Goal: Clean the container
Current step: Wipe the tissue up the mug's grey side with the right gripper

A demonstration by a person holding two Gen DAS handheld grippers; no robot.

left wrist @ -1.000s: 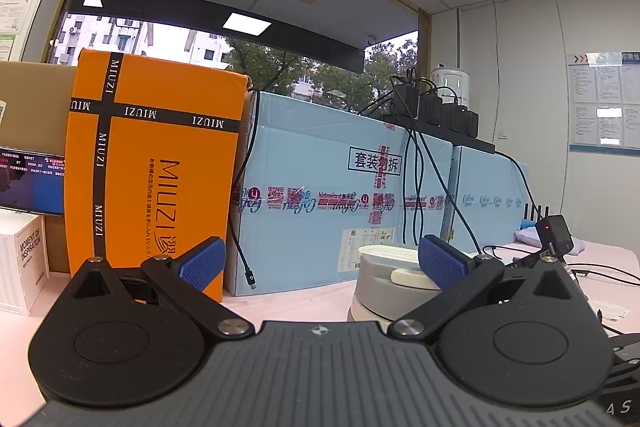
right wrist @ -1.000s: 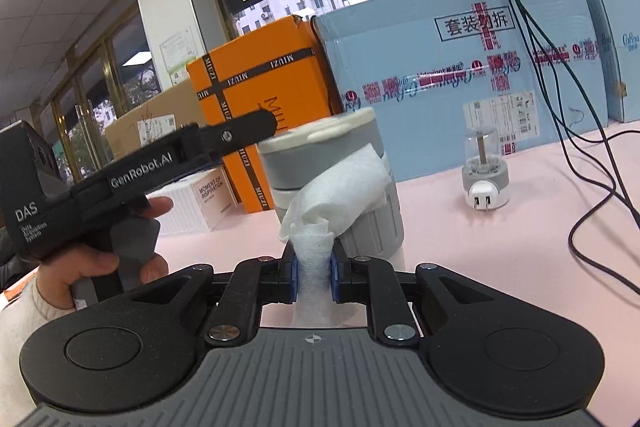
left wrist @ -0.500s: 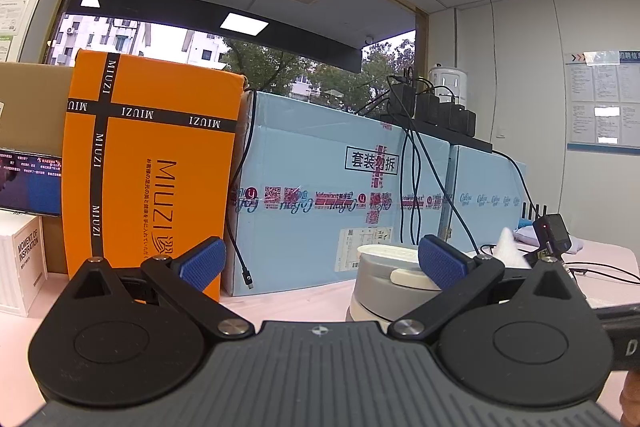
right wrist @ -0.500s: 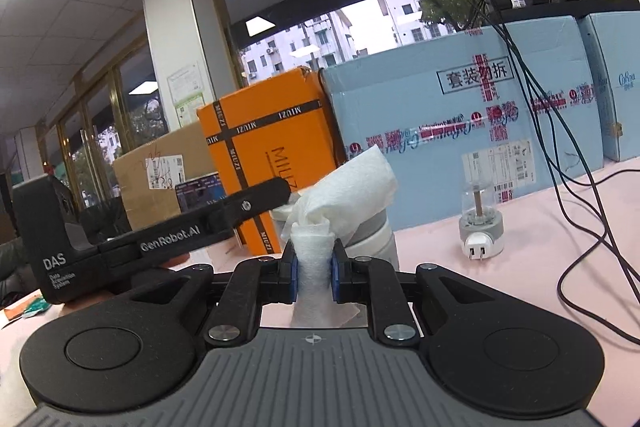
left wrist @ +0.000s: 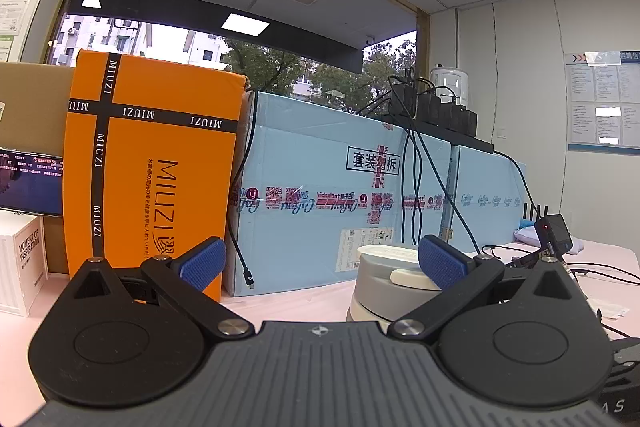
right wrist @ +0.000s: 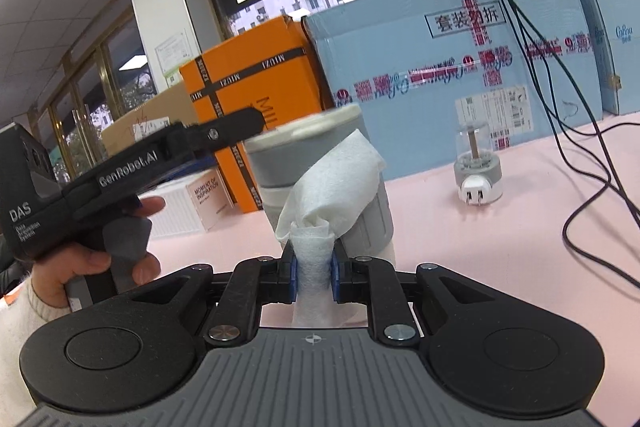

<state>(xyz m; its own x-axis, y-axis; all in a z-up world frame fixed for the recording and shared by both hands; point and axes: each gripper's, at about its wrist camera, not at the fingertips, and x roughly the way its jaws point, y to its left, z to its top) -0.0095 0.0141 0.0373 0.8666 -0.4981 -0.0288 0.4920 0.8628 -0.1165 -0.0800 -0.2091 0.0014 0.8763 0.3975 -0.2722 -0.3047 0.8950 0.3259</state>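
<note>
The right gripper (right wrist: 313, 273) is pinching a wad of white tissue (right wrist: 332, 183) tight between its blue pads (right wrist: 293, 275), the paper bunching up above the fingers and fanning out against the side of the grey container (right wrist: 320, 171). That container is standing upright on the pink table (right wrist: 500, 247), just in front of the gripper, with a paler cream lid on top and a white band lower down its body. The tissue is touching its wall about halfway up.

The left gripper (left wrist: 320, 263) is sitting wide open with nothing between its fingers; its right blue pad (left wrist: 440, 261) is lying close by the container's (left wrist: 384, 283) top, though I cannot tell whether it is touching. From the right wrist view the person's left hand (right wrist: 92, 259) is wrapping around the black handle, and the long black finger is reaching over toward the lid.

Behind all this an orange MIUZI box (left wrist: 148, 171) is leaning beside a big light-blue carton (left wrist: 340, 207), black cables (right wrist: 576, 131) are trailing down over it onto the table, and a small plug-in gadget with a clear dome (right wrist: 478, 171) is standing well to the right of the container.
</note>
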